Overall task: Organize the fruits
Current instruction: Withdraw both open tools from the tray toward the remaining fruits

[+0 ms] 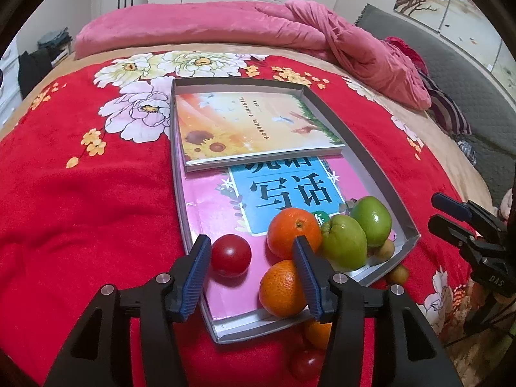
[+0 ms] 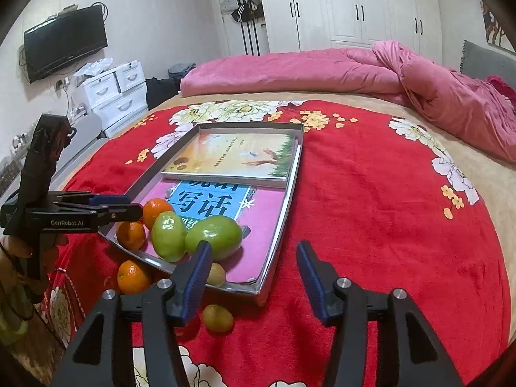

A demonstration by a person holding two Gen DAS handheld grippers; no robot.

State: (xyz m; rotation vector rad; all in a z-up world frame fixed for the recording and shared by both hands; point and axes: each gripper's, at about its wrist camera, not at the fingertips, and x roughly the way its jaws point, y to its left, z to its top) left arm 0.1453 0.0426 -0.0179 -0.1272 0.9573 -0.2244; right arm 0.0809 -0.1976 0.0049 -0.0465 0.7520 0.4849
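A shallow grey tray (image 1: 380, 174) lies on the red floral blanket with books in it. At its near end sit a red tomato (image 1: 230, 254), two oranges (image 1: 294, 232) (image 1: 280, 285), two green fruits (image 1: 343, 240) (image 1: 371, 221) and a small brown fruit (image 1: 385, 248). Outside the tray lie an orange (image 2: 133, 276), a small yellow-green fruit (image 2: 217, 317) and a second tomato (image 1: 306, 362). My left gripper (image 1: 251, 242) is open above the tomato and oranges, holding nothing. My right gripper (image 2: 254, 246) stands open over the tray's near corner, nothing between its fingers.
Two books fill the tray: a sunflower-cover book (image 1: 254, 125) lies on a pink and blue one (image 1: 290, 190). A rumpled pink quilt (image 2: 435, 96) lies across the far side of the bed. White drawers (image 2: 113, 93) and a wall TV (image 2: 64, 42) stand to the left.
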